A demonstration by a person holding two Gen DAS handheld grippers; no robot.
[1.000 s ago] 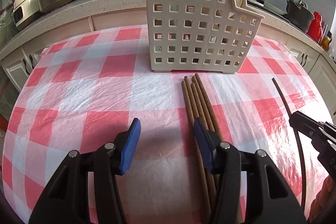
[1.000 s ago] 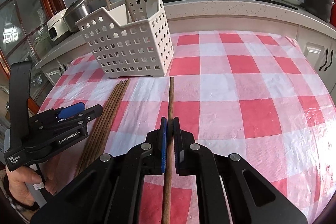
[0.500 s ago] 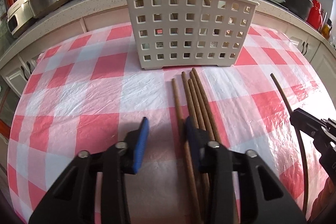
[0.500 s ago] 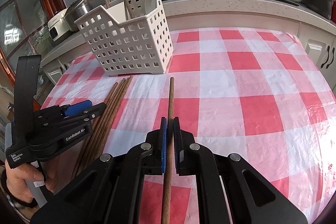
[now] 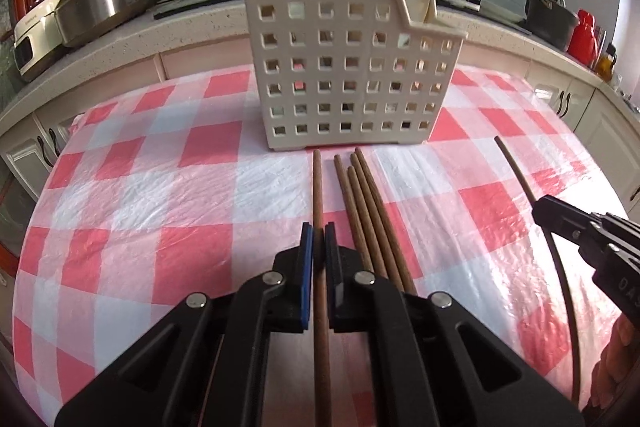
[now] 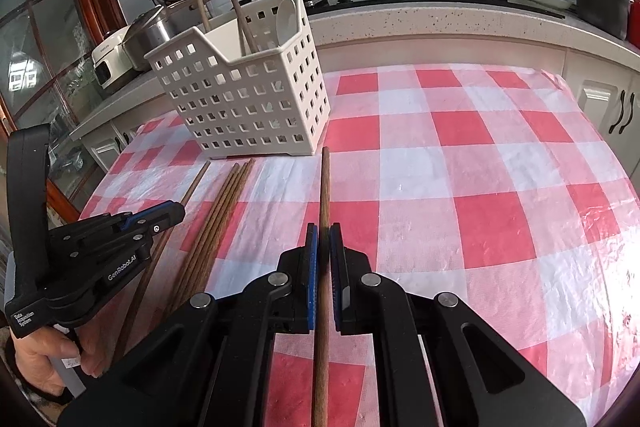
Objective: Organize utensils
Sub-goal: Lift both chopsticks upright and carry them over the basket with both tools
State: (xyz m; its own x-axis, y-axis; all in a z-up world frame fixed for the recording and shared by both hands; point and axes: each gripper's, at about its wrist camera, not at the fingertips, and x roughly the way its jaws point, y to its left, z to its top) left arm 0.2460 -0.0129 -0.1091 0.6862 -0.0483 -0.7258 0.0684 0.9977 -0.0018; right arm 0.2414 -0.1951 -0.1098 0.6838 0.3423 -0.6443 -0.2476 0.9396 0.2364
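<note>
We are gripping one brown wooden chopstick (image 5: 317, 195) in the left gripper (image 5: 319, 231), whose jaws have just been closing onto it, beside four loose chopsticks (image 5: 362, 199) on the red-and-white checked tablecloth (image 5: 132, 187). The right gripper (image 6: 323, 233) is pinching a second brown chopstick (image 6: 325, 183) tight, both sticks pointing toward the cream perforated plastic utensil basket (image 5: 344, 67).

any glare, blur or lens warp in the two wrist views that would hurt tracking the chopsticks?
Left wrist: strong fisheye bend, counter edge curves, basket slightly soft, sheen on the plastic tablecloth; held chopstick sharp. Right wrist: same warp, dark vignette corners, window bright at left; held chopstick crisp, no harsh shadows.
</note>
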